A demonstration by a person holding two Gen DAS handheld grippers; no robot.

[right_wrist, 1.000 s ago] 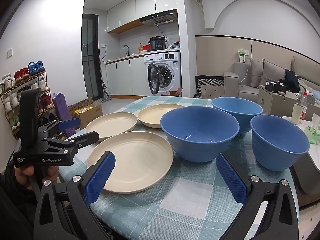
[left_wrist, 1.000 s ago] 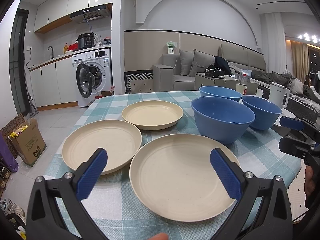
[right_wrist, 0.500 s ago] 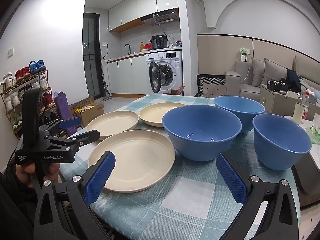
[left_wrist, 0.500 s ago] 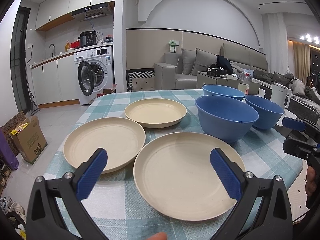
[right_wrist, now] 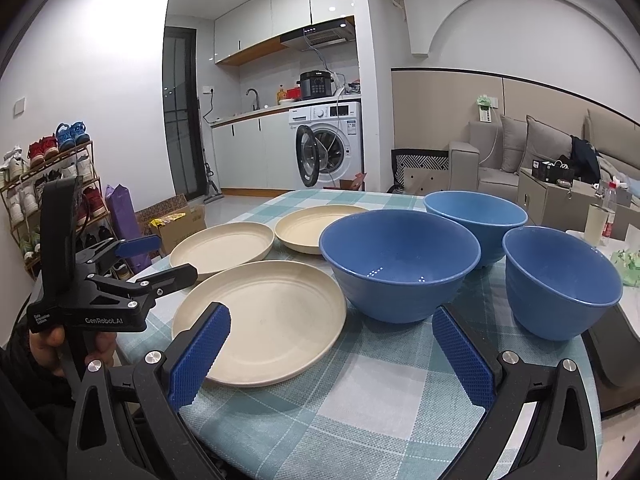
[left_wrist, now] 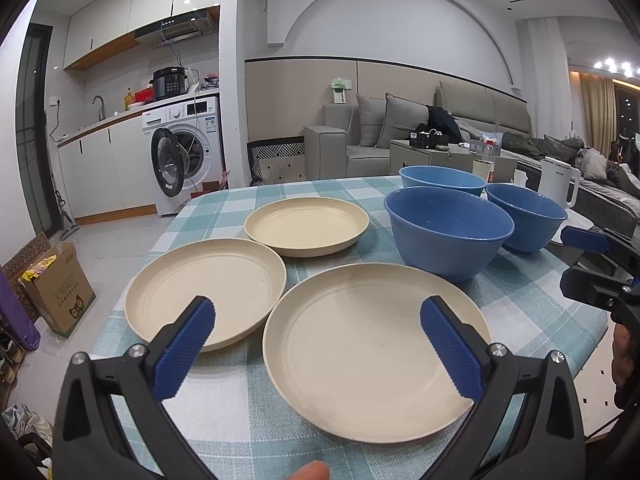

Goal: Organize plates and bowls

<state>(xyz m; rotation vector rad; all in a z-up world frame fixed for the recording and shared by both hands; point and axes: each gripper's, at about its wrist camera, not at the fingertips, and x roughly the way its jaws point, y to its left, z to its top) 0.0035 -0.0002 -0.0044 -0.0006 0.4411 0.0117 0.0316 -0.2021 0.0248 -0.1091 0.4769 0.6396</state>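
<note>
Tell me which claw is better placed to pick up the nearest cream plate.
Probably the left claw: it is open, with the nearest cream plate directly ahead. The right claw is open too, but faces the big blue bowl.

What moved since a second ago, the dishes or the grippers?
Only the grippers moved. The left gripper eased forward and a little left, so the plates sit lower and further right in its view. The right gripper crept slightly forward toward the nearest bowl. Both stayed open and empty. The three plates and three bowls lie where they were on the table.
</note>
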